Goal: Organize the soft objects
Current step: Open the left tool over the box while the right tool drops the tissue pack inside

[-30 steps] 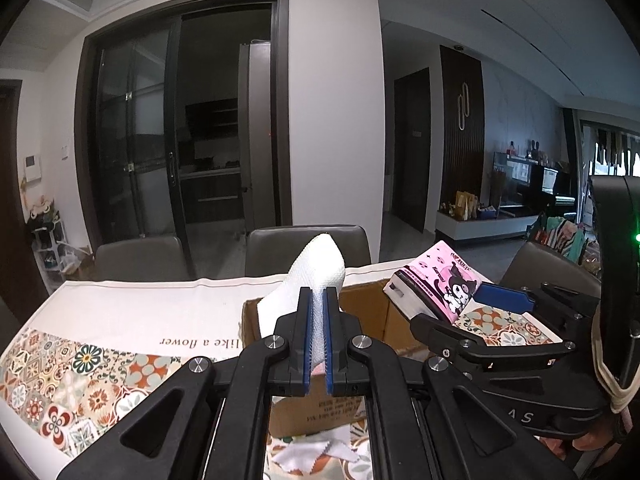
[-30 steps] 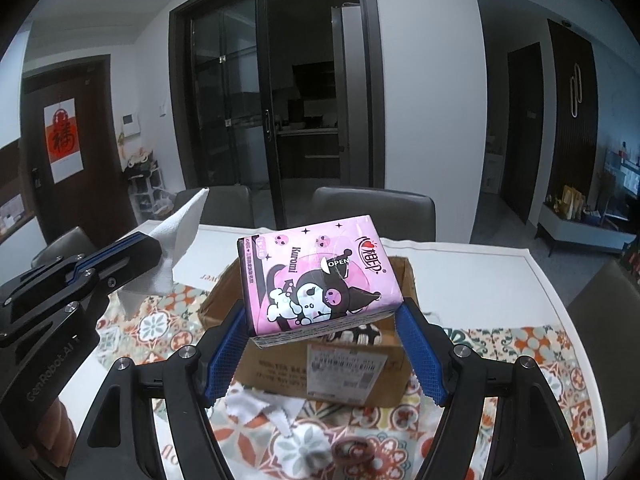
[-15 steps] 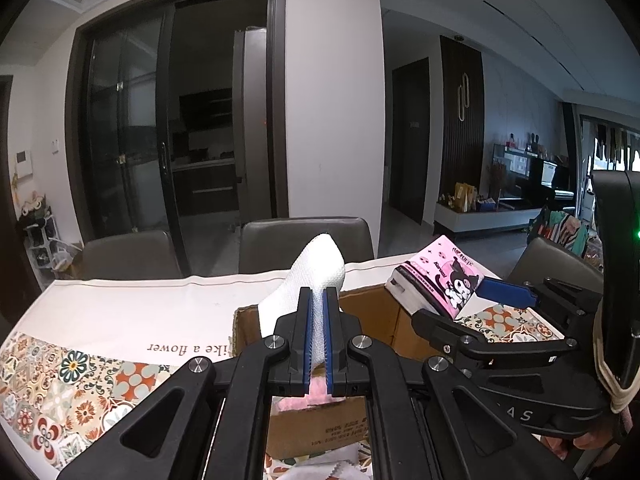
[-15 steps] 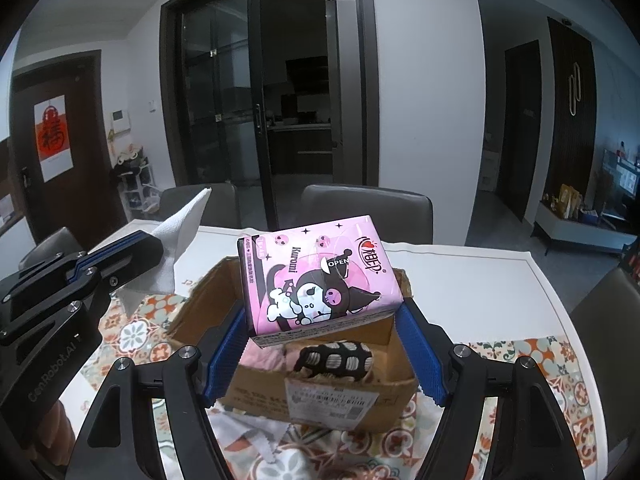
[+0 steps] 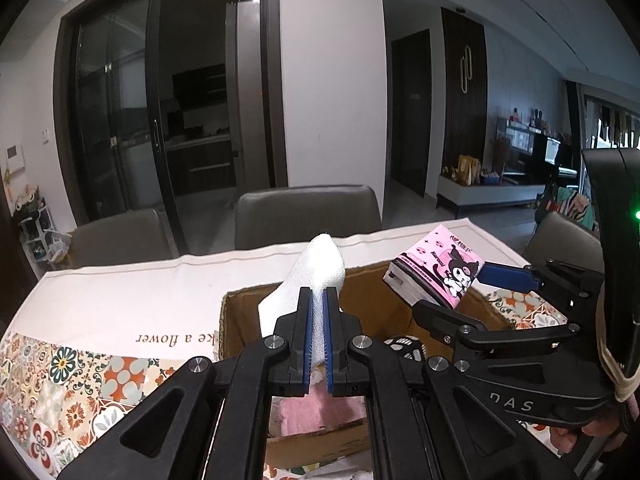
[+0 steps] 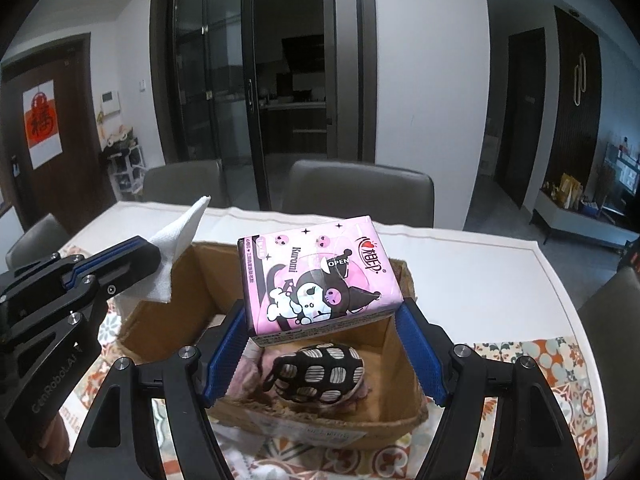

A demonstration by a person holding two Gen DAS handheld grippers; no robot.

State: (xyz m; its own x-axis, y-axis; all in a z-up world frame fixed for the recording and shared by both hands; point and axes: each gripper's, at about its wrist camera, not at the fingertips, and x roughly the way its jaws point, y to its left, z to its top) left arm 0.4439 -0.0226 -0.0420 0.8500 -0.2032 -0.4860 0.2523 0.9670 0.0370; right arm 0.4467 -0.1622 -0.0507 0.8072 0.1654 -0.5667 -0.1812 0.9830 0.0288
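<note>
Left gripper (image 5: 316, 300) clamped tight on a white paper towel (image 5: 318, 270), blue pads pressing its folded lower part; towel standing up from the pads, long axis running upward and leaning slightly left in the left wrist view, free corner topmost. Same towel (image 6: 178, 240) seen from the right wrist view as a pointed sheet rising from the left gripper (image 6: 154, 256), above the left wall of the box. Right gripper (image 6: 322, 320) held wide around a pink tissue pack (image 6: 318, 280), both blue pads against its short ends; pack tilted, printed face up and toward the camera, long axis lying across between the fingers. From the left wrist view, pack (image 5: 436, 270) over the right side of the box, clamped by the right gripper (image 5: 444, 284). Beneath both loads, an open cardboard box (image 6: 200, 276) on a table (image 6: 472, 256) with a patterned cloth (image 5: 60, 376). Inside the box: a black-and-white checked item (image 6: 320, 372) lying on pink fabric (image 5: 316, 404). Grey chairs (image 6: 360, 192) at the far edge of the table. A person's fingers (image 5: 576, 438) visible on the right gripper's handle.
</note>
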